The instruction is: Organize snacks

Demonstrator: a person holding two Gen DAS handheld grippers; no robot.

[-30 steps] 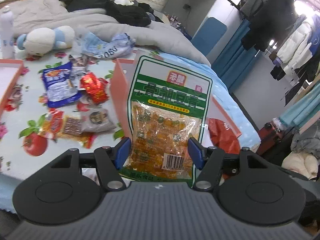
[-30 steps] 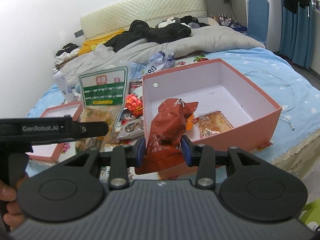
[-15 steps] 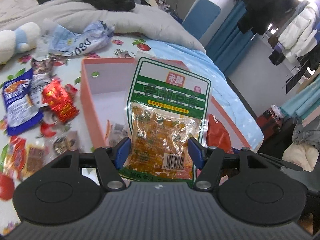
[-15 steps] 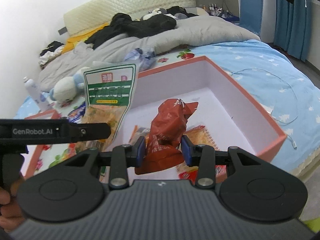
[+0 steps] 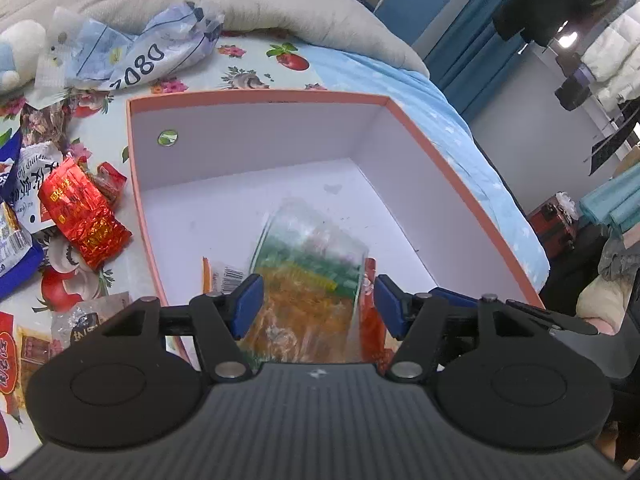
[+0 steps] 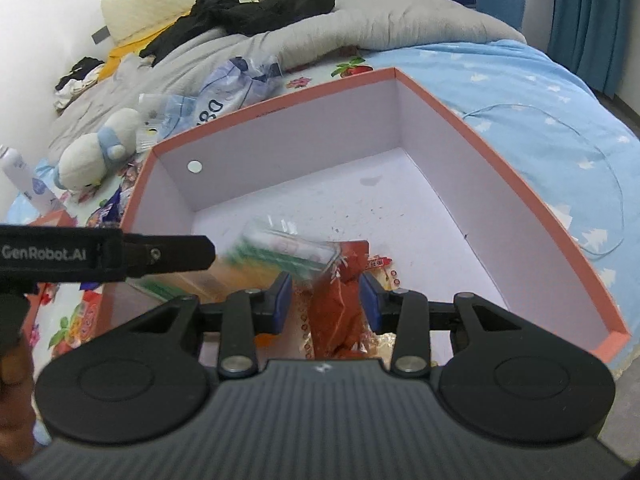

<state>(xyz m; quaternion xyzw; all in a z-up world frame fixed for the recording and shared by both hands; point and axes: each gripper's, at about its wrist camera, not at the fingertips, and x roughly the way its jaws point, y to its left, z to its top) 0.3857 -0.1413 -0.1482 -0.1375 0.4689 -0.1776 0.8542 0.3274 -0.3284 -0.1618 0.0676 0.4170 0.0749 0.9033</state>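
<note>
A pink box [image 5: 256, 98] with a white inside lies open on the bed; it also shows in the right wrist view [image 6: 472, 120]. My left gripper [image 5: 318, 300] is open over the box's near end, and the green and orange snack bag [image 5: 308, 276] is motion-blurred below and between its jaws, inside the box. It also shows blurred in the right wrist view [image 6: 276, 256]. My right gripper [image 6: 325, 301] is open, with the dark red snack bag [image 6: 340, 308] loose between its jaws, above another packet [image 6: 384, 268] on the box floor.
Loose snacks lie left of the box: a red foil pack [image 5: 82, 216], blue and white packets [image 5: 16, 200]. A crumpled plastic bag [image 5: 152, 52], a plush toy [image 6: 100, 152], a white bottle [image 6: 24, 184] and grey bedding [image 6: 360, 24] lie beyond. A cable [image 6: 580, 160] lies right of the box.
Both grippers moved over the box and opened. The green and orange bag left the left jaws and is dropping into the box. The red bag sank lower between the right jaws.
</note>
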